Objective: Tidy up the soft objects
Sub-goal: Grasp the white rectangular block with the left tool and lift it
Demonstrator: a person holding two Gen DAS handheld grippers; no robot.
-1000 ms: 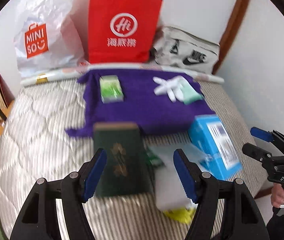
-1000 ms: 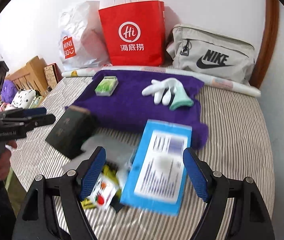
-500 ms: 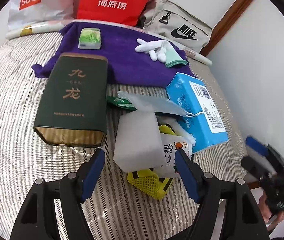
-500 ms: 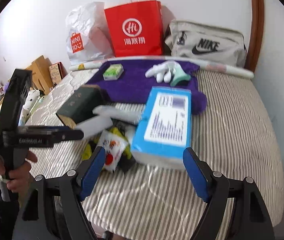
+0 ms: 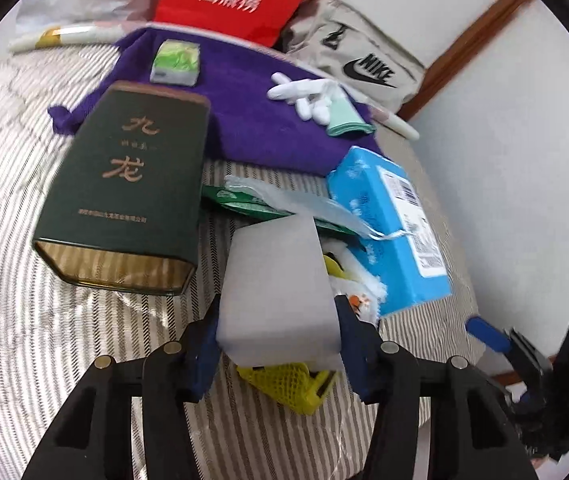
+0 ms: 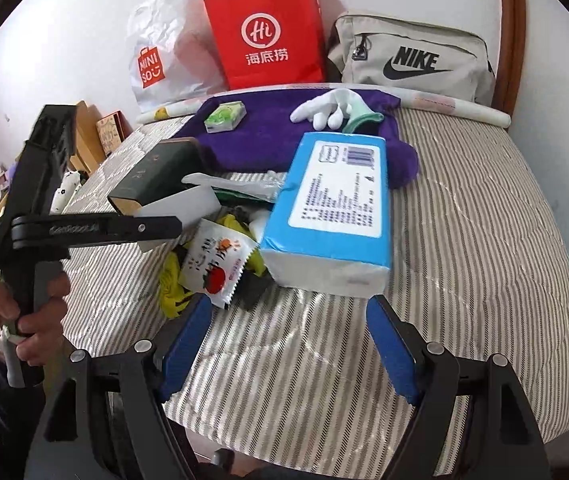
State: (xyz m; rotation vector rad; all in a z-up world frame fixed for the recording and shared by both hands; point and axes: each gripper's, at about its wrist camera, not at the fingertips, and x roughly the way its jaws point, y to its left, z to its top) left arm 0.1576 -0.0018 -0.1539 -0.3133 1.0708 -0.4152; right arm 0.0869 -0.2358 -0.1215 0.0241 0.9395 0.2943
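Closing now on the pale grey, soft-looking foam block (image 5: 280,284), left gripper (image 5: 278,320) with blue pads flanking its near end, jaws narrowing and seemingly just meeting its sides. Lying on the near part of the striped mattress (image 5: 24,320), this block, atop a heap: yellow mesh (image 5: 284,384) under its near edge, a white snack packet (image 6: 216,264) to the right, the dark green tin box (image 5: 124,200) just beside on the left. Best squeezed gently and square across the sides, enough to dent, not crush; then lifted straight up so the mesh and packet stay put. Right gripper (image 6: 288,344) wide open, nothing held, hovering near the blue tissue pack (image 6: 336,208), blue pads just short of its near end. Purple towel (image 5: 252,120) farther back, a likely home.
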